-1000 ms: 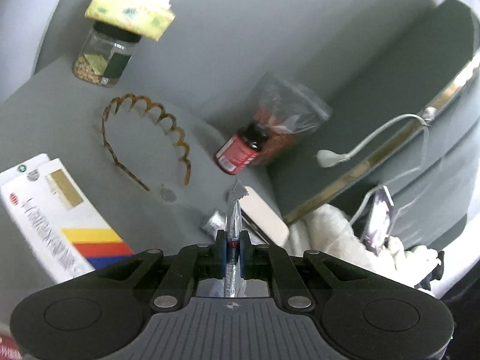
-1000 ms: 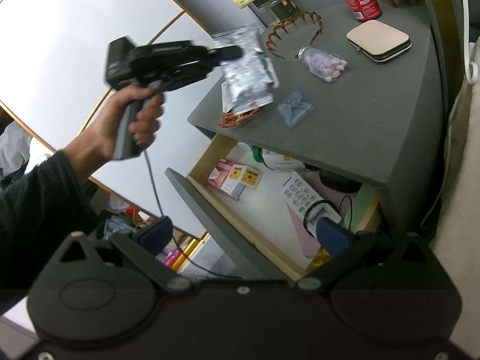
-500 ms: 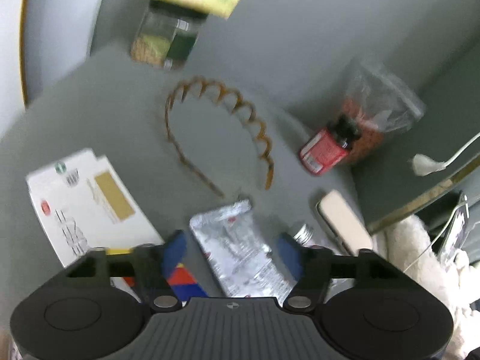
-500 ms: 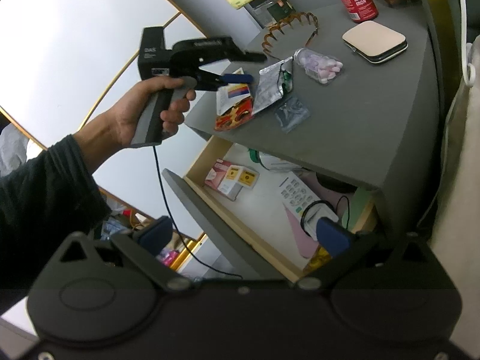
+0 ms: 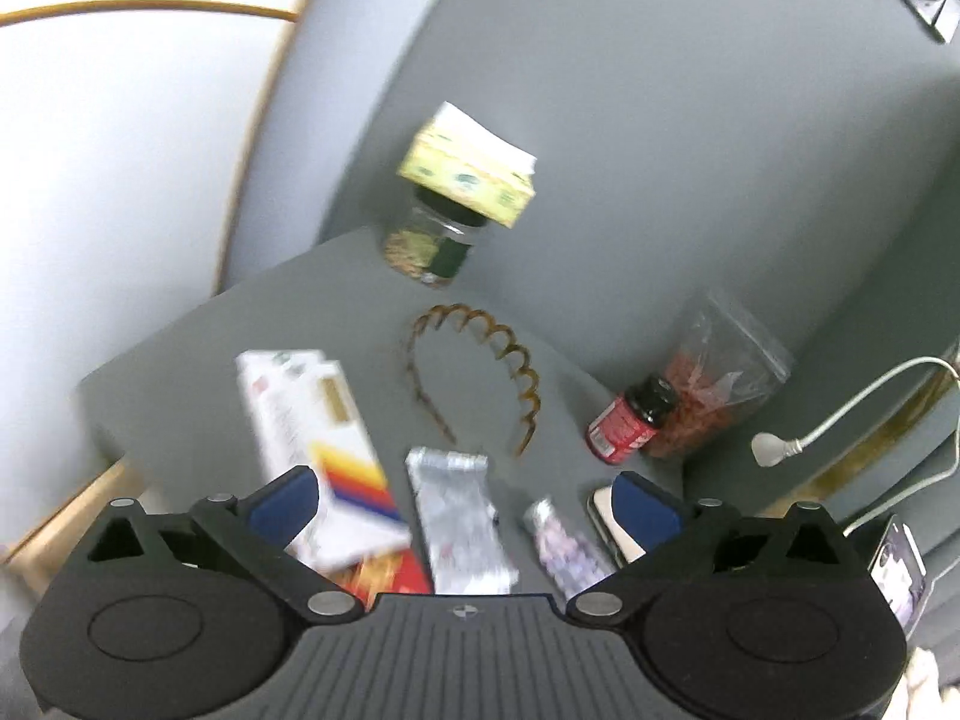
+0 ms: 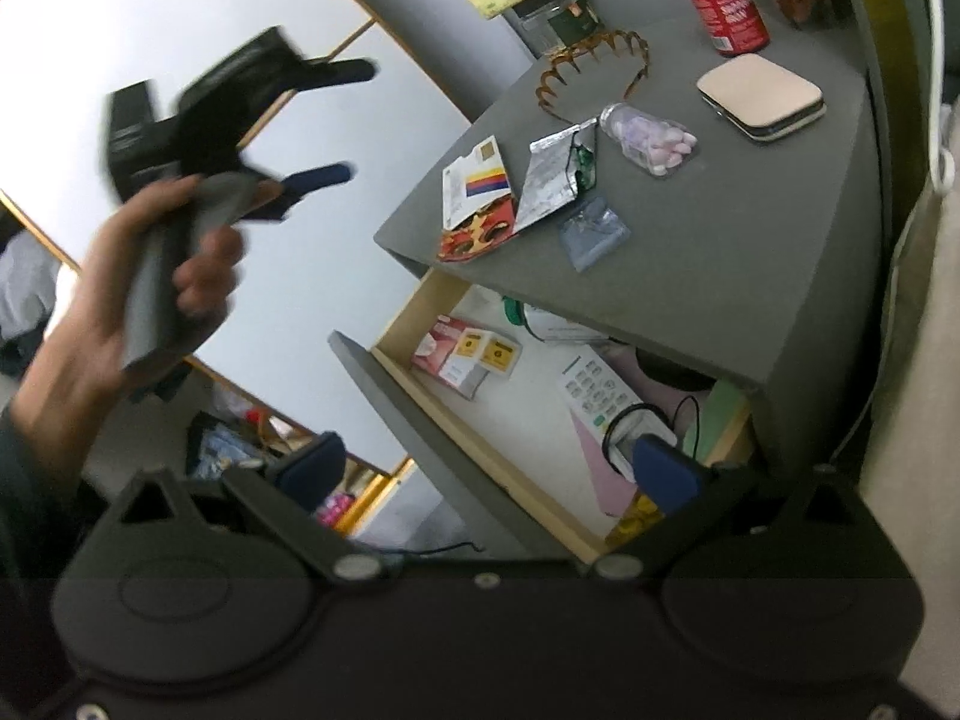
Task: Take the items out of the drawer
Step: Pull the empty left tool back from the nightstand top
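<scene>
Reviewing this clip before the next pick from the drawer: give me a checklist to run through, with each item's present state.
1. Left gripper open and empty: ok.
2. Right gripper open and empty: ok.
3. Drawer pulled open: ok.
4. Items left inside, such as the calculator and the small boxes: ok.
5. Foil packet resting on the cabinet top: ok.
6. Free space on the top for another item: ok, near the front right.

The grey cabinet top (image 6: pixel 750 228) carries a foil pouch (image 6: pixel 549 180), a white box (image 6: pixel 474 183), a brown headband (image 6: pixel 591 69), a pill bag (image 6: pixel 651 138), a beige case (image 6: pixel 759 96), a red bottle (image 6: pixel 729 9) and a jar (image 6: pixel 555 21).
</scene>
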`<move>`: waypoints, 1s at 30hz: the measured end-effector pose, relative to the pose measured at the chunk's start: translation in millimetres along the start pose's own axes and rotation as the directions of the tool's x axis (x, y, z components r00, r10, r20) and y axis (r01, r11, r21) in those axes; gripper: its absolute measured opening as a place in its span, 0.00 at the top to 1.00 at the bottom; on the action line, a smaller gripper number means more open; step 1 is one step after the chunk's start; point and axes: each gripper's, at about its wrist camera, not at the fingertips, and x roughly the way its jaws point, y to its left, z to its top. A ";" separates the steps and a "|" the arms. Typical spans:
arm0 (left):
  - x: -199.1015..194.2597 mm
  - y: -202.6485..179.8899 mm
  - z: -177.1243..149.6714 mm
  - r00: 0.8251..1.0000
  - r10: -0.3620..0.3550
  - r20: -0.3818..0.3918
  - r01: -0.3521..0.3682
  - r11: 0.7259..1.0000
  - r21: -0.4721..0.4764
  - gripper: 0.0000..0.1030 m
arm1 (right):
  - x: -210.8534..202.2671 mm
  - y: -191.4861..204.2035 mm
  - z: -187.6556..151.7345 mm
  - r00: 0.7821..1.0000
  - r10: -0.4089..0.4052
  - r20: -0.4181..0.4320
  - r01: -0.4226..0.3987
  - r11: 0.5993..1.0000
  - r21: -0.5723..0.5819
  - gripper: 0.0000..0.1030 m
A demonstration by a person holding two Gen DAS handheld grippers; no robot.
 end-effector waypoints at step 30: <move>-68.8 -81.4 -147.3 0.833 0.552 -0.036 -0.550 0.833 0.067 0.00 | -3.2 27.8 35.8 0.916 -0.399 0.039 0.390 0.864 -0.319 0.00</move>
